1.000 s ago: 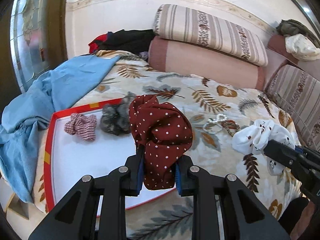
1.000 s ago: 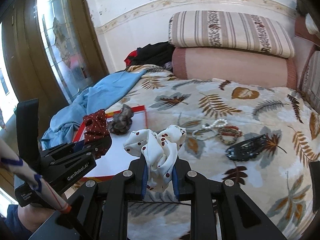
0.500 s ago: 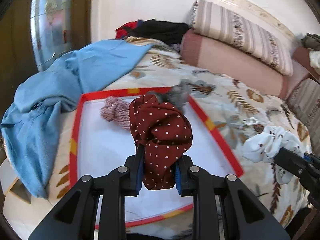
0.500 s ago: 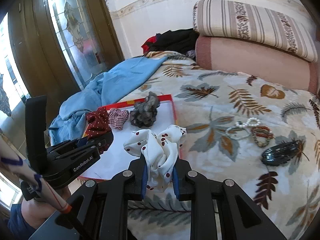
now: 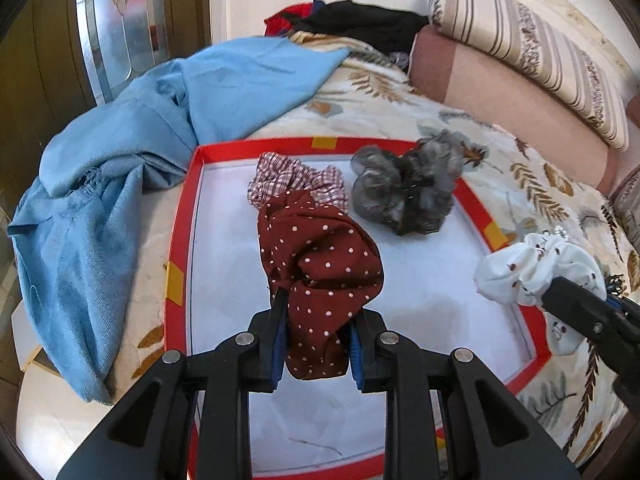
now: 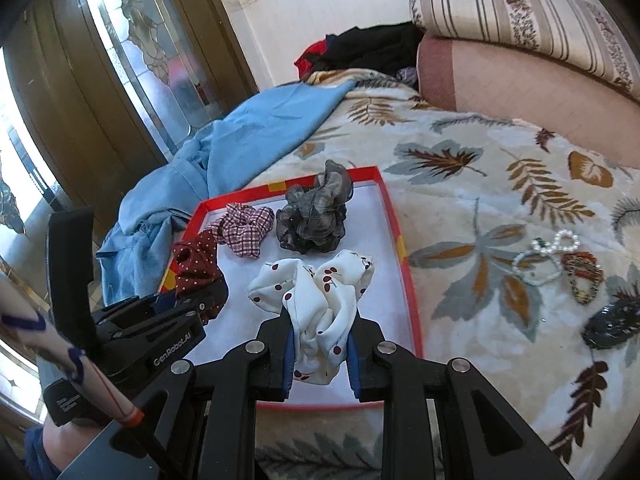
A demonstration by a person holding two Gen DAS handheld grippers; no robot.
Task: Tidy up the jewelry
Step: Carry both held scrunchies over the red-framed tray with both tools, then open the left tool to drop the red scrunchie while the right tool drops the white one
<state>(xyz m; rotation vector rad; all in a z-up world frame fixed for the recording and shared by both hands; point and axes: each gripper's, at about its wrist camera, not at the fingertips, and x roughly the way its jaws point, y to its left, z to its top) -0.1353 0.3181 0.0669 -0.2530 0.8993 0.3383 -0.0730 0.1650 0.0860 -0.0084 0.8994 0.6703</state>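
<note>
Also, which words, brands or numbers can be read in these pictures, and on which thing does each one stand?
"GenRobot.AI": white letters on the side of the left gripper, right wrist view.
Small pale lines on the grey block under that gripper: too small and blurred to read.
Nothing else bears readable text.

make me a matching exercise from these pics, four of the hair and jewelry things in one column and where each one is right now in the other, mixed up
Things:
1. dark red dotted scrunchie
2. white scrunchie
3. grey scrunchie
4. pearl bracelet

Places:
A. lying in the red-rimmed tray, by its far edge
B. pinched in the left gripper
C. on the leaf-print bedspread, outside the tray
D. pinched in the right gripper

Pairs: 1-B, 2-D, 3-A, 4-C
</note>
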